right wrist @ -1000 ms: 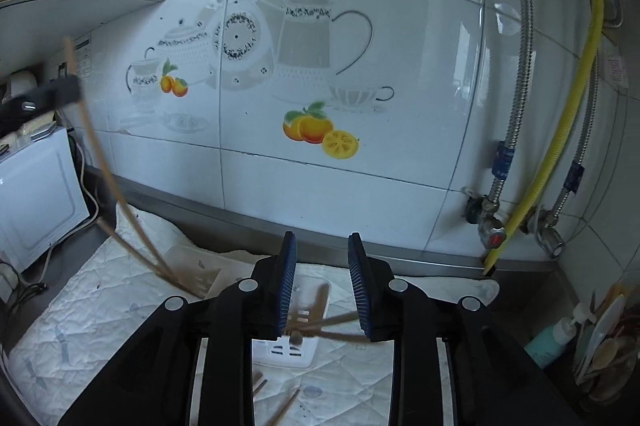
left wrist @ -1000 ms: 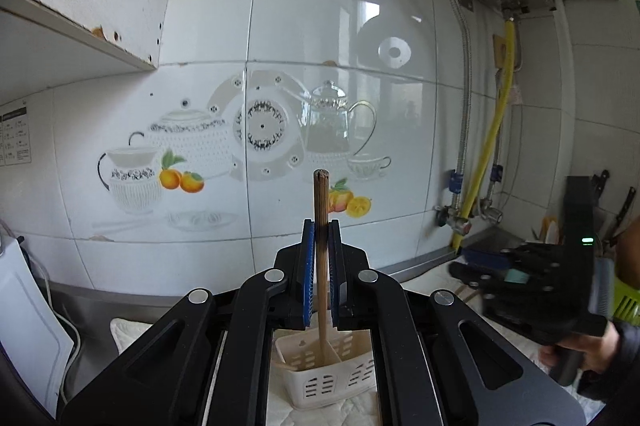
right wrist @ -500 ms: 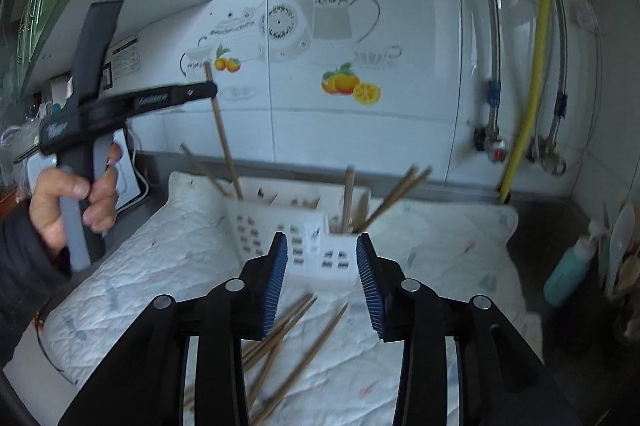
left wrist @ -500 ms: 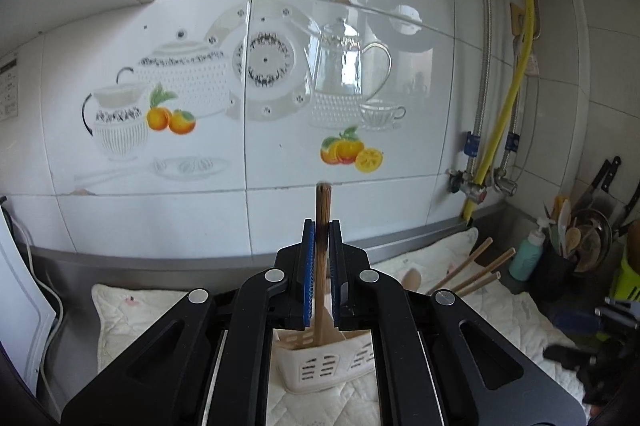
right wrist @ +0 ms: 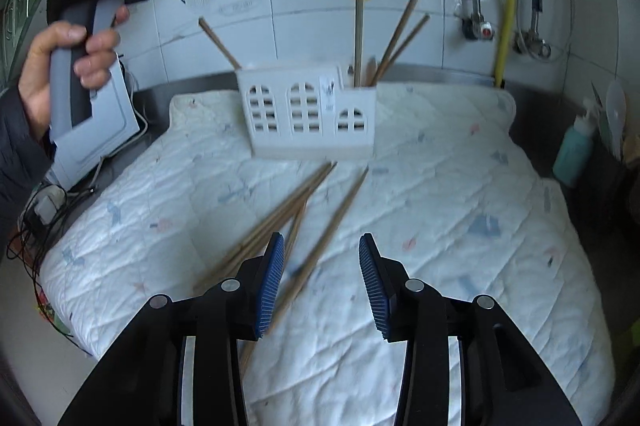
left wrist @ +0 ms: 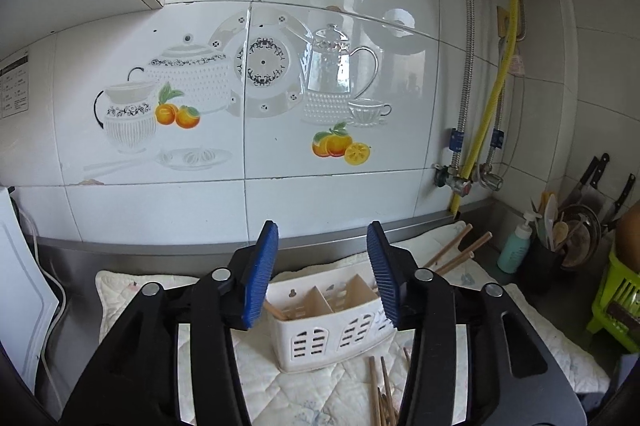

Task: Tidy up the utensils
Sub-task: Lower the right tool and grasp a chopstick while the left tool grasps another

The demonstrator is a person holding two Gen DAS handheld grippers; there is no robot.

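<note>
One white caddy (right wrist: 308, 114) stands on the surface, at twelve o'clock in the right wrist view. Four wooden sticks (right wrist: 357, 38) rise from it: one at its left end, three at its right. A blurred heap of loose chopsticks (right wrist: 288, 222) lies at six o'clock of it, roughly five. Two hand-held grippers: left (left wrist: 322, 276), right (right wrist: 322, 284).

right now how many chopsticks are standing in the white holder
4 visible: one leans left out of the white holder at its left end, one stands upright, and two lean right at its right end. Shorter ones may be hidden inside.
</note>
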